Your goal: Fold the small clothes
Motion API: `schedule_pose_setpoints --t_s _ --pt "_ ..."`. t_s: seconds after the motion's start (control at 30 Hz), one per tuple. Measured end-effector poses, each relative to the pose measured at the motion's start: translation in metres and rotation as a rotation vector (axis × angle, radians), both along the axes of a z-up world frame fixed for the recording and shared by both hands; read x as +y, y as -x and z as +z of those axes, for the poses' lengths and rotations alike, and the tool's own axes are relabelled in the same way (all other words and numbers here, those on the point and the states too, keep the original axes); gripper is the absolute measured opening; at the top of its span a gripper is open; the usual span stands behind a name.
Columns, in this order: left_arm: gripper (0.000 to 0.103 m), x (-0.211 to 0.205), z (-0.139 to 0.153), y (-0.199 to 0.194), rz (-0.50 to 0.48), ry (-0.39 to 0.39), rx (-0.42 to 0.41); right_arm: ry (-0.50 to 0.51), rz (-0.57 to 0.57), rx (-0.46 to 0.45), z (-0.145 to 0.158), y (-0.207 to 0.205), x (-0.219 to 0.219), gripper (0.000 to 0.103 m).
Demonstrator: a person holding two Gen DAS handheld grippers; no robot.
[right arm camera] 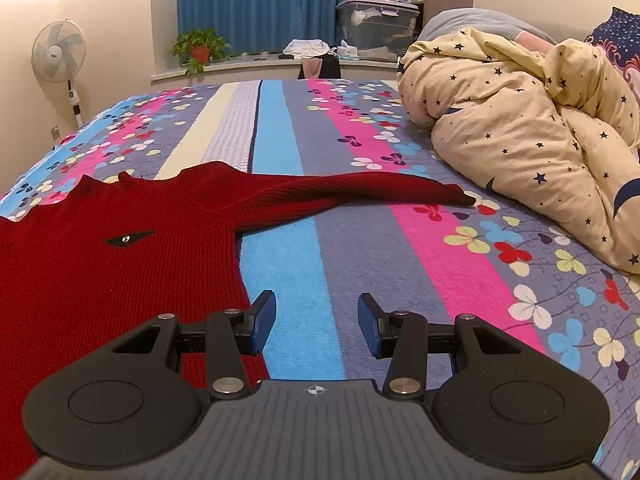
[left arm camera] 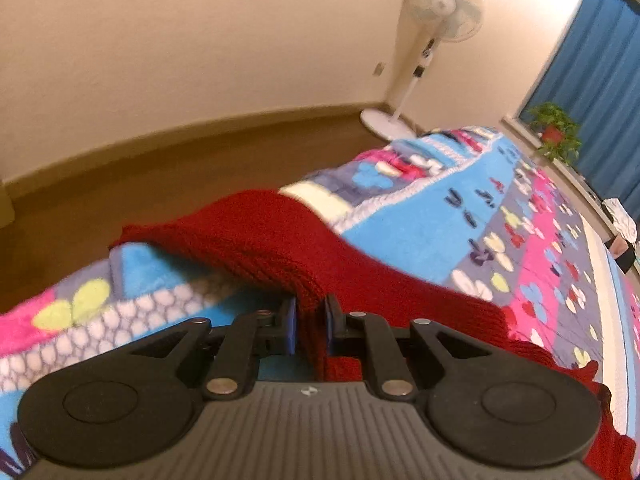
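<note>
1. Left wrist view: left gripper (left arm camera: 311, 322) is clamped on a fold of the red sweater (left arm camera: 280, 240), near the bed's edge above bare floor (left arm camera: 140, 172).
2. Right gripper (right arm camera: 316, 324) hangs half-open, holding nothing, over open blanket (right arm camera: 360, 248) beside the sweater's side edge.
3. Rumpled duvet (right arm camera: 520, 128) crowds the far right.

The red knitted sweater (right arm camera: 100, 264) runs off the left edge of the right wrist view, so one sleeve is cut off. In the left wrist view the standing white fan (left arm camera: 436, 12) and the flowery striped bed blanket (left arm camera: 420, 216) look blurry.
</note>
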State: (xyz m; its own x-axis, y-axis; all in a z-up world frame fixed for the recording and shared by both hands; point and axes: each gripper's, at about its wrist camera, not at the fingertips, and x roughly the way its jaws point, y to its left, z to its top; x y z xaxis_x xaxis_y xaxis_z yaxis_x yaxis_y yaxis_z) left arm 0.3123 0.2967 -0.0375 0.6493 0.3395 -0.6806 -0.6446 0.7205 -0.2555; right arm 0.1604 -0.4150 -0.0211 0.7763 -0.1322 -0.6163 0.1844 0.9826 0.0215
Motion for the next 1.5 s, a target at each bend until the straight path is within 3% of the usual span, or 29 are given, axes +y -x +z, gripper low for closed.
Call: schedule_pose_setpoints --t_s 0.13,0.27,0.3,0.4,0.47,0.67,0.77,0.9,1.0,1.03,1.1,1.17,1.2,1.37,1.5 --pt "0.013 -0.054 0.025 -0.003 -0.182 -0.137 -0.093 0.001 0.006 0.002 -0.001 -0.001 0.000 0.047" --pt "0.013 -0.151 0.037 0.004 -0.574 -0.232 -0.217 0.009 0.019 0.008 -0.002 -0.004 0.003 0.047" --pt "0.014 -0.182 0.033 0.007 -0.733 -0.236 -0.215 0.012 0.023 0.009 -0.003 -0.005 0.005 0.047" --pt "0.023 -0.248 0.010 0.014 -1.057 -0.243 -0.114 0.022 0.033 0.011 -0.003 -0.006 0.007 0.047" --pt "0.032 -0.267 0.003 0.022 -1.105 -0.308 -0.111 0.028 0.036 0.011 -0.003 -0.006 0.007 0.047" --pt "0.034 -0.248 0.017 0.023 -1.014 -0.291 -0.106 0.024 0.032 -0.002 0.000 -0.002 0.003 0.047" --pt "0.034 -0.225 0.040 0.033 -0.908 -0.293 -0.108 0.015 0.030 -0.011 0.001 -0.001 0.002 0.047" --pt "0.035 -0.193 0.074 0.044 -0.720 -0.242 -0.052 0.009 0.047 -0.023 0.003 0.000 0.004 0.047" --pt "0.043 -0.176 0.086 0.060 -0.615 -0.225 -0.048 0.018 0.062 -0.035 0.004 0.000 0.007 0.046" --pt "0.044 -0.172 0.085 0.065 -0.589 -0.210 -0.057 0.021 0.062 -0.041 0.005 0.001 0.008 0.044" --pt "0.044 -0.164 0.074 0.072 -0.560 -0.189 -0.070 0.028 0.061 -0.062 0.008 0.003 0.010 0.019" --pt "0.044 -0.163 0.055 0.068 -0.551 -0.219 -0.002 0.025 0.070 -0.080 0.010 0.006 0.013 0.010" --pt "0.043 -0.162 0.049 0.062 -0.533 -0.233 0.061 0.034 0.074 -0.086 0.011 0.007 0.014 0.010" --pt "0.044 -0.144 0.047 0.047 -0.496 -0.199 0.057 0.094 0.116 -0.080 0.009 0.006 0.027 0.010" --pt "0.044 -0.132 0.031 0.027 -0.445 -0.107 0.102 0.101 0.115 -0.033 0.005 -0.006 0.040 0.010"
